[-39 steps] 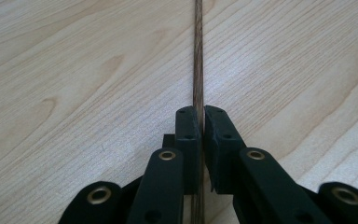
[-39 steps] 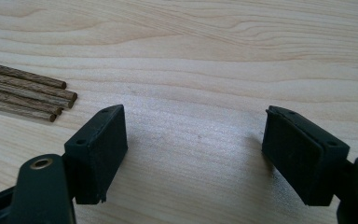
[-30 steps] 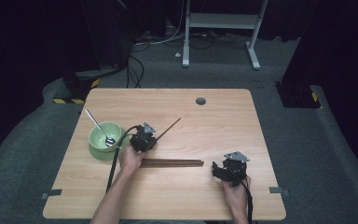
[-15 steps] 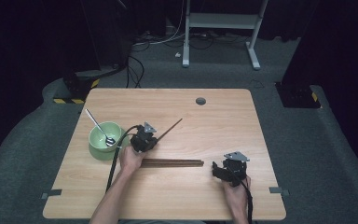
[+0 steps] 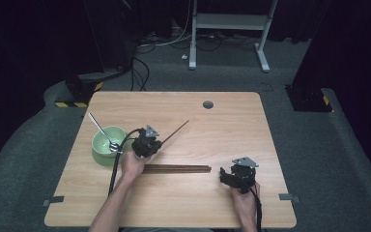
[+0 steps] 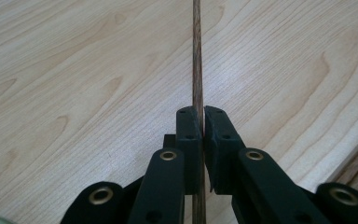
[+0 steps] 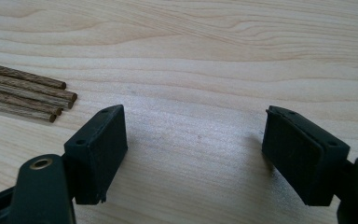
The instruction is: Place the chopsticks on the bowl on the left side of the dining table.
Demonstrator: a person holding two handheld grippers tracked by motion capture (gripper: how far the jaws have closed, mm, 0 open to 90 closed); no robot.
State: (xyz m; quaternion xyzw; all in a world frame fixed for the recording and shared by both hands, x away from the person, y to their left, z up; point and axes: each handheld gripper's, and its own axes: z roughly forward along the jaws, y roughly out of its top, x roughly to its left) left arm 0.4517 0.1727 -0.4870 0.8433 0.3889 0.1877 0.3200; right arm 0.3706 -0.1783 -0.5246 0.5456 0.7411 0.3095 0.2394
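Beside the green bowl (image 5: 107, 143), my left gripper (image 5: 153, 144) pinches one chopstick (image 6: 197, 56) near its end; light, stiff, slippery, so I would grip mid-length; right gripper (image 5: 228, 177) gapes empty.

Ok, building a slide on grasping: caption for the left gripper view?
Left gripper shut on a single wooden chopstick, held above the wooden table.

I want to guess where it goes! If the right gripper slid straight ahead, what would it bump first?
Probably nothing: bare table lies ahead of the open right gripper. The chopsticks sit off to the side.
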